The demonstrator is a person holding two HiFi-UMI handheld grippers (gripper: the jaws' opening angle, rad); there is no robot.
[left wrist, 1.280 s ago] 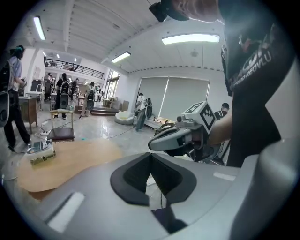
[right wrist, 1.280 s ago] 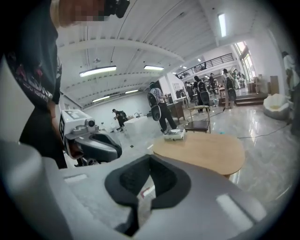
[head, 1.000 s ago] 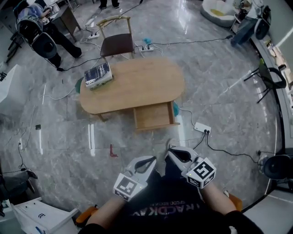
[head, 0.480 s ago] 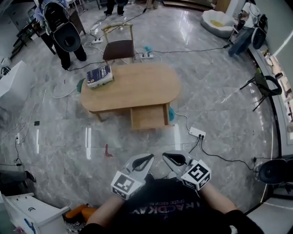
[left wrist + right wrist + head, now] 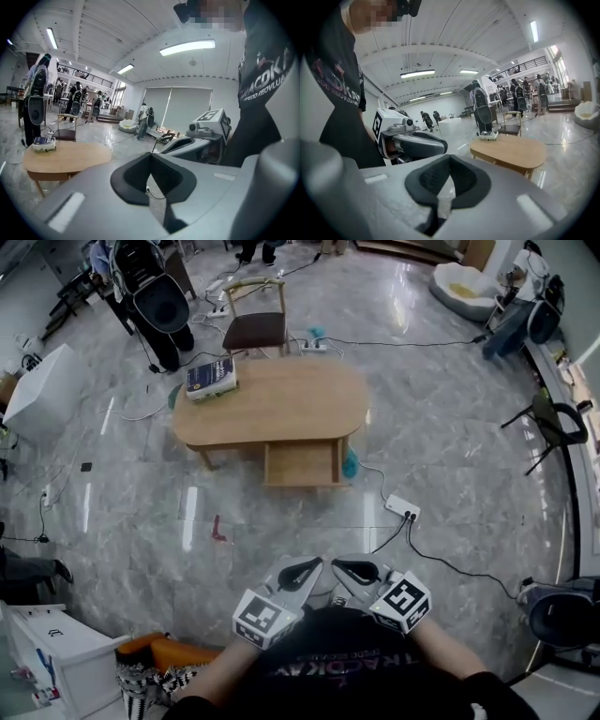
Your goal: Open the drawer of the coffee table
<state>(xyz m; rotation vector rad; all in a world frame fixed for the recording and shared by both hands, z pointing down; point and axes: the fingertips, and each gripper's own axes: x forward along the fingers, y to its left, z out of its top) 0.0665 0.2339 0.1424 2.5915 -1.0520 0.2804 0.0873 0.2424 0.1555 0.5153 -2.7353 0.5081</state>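
Wooden coffee table (image 5: 281, 399) at upper centre, its drawer (image 5: 300, 465) apparently pulled out toward the viewer. At lower centre, left gripper (image 5: 302, 570) and right gripper (image 5: 352, 568) sit side by side, jaws pressed together, empty.

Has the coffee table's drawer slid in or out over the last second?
No. The drawer sticks out from the coffee table's near edge as far as before; only the view shifted.

- Coffee table (image 5: 281, 404): light honey wood. Drawer (image 5: 300, 465): matching wood.
- Floor (image 5: 450, 427): glossy grey marble, pale veining.
- Book (image 5: 211, 377): dark blue cover, white edges.
- Chair (image 5: 255, 329): pale wood frame, dark brown seat.
- Left gripper (image 5: 305, 569), right gripper (image 5: 351, 570): grey shells, black pads, white cubes with black square markers.
- Power strip (image 5: 401, 508): white.
- Cable (image 5: 441, 563): black.
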